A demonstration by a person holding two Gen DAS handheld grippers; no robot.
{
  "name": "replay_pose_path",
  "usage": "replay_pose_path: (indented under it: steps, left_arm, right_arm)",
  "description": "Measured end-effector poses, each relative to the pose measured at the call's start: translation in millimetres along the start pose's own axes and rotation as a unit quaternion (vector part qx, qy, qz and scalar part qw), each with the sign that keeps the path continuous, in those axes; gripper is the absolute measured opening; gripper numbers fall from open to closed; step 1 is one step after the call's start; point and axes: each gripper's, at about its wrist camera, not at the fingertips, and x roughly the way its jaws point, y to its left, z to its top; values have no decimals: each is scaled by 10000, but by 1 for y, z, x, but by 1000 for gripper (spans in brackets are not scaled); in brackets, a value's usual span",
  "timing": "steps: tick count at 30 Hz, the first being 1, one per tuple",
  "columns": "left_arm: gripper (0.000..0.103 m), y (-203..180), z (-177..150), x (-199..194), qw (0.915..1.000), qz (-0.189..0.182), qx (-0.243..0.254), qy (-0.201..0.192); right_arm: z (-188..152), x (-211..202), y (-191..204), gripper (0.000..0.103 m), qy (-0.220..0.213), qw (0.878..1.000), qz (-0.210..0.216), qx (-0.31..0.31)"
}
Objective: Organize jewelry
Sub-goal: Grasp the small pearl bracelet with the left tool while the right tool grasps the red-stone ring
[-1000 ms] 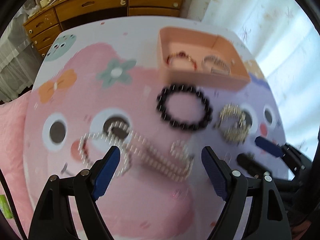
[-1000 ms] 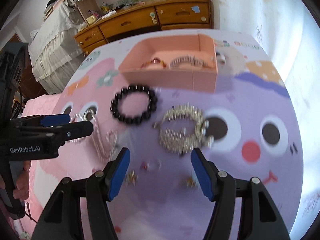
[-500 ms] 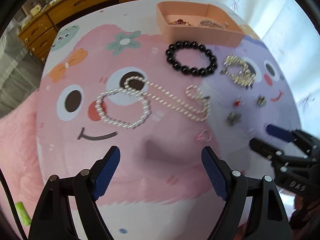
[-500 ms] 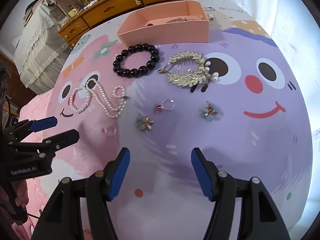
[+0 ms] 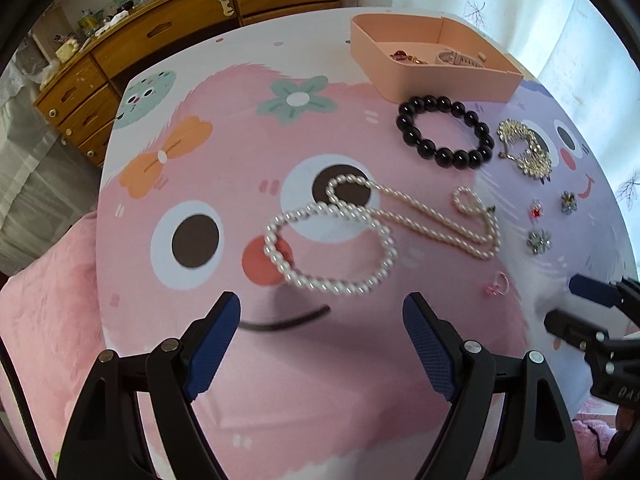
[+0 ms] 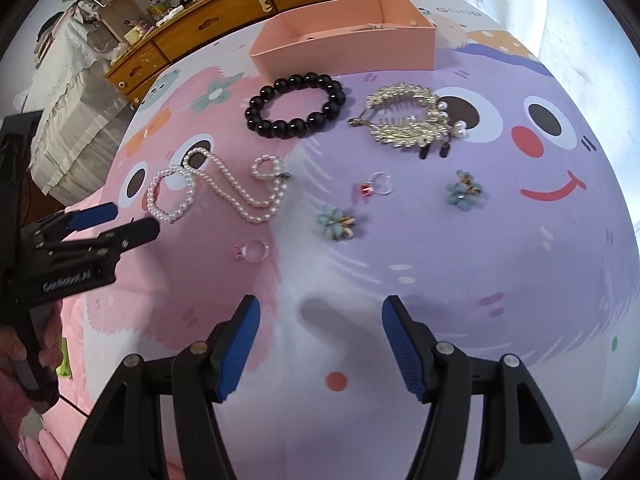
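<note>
While both tongs, left tongs (image 5: 320, 332) & right tongs (image 6: 320, 336), gape empty, pearl necklace (image 5: 352, 232) lies just ahead of left; 1 pinched strand could drag loops, scattering rings nearby.

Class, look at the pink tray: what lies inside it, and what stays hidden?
Inside the pink tray, the left wrist view shows a red-beaded piece and a pale comb-like clip. Its near wall hides the floor closest to us.

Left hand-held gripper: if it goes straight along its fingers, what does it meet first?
Probably the pearl necklace, lying just ahead of the open left hand-held gripper; only the printed tablecloth is nearer. Depth is uncertain.
</note>
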Motion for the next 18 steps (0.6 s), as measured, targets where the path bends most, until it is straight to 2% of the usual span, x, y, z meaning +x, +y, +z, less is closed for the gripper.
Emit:
replay_pose_path:
  steps: [2,6,10,15,18]
  left_arm:
    - [86,5,3,6,10000,2,-52,-3]
    - [86,9,5,17,10000,32,-43,-29]
    - [86,8,9,17,9993,102,79,-351]
    - [86,20,17,23,9991,-52,-218,-351]
    - [85,27,18,26,9982,63,-417,-433]
  right_arm:
    - [-2,3,7,64,-23,10000,-37,-14]
    - [-3,6,25,64,-163,9996,-95,-213]
    - [-2,10,45,64,-338,9962,-282,-752]
    - [-2,12,59,59,-441,9922,-425,-1090]
    - [0,16,62,55,-447,9920,-414,-1108]
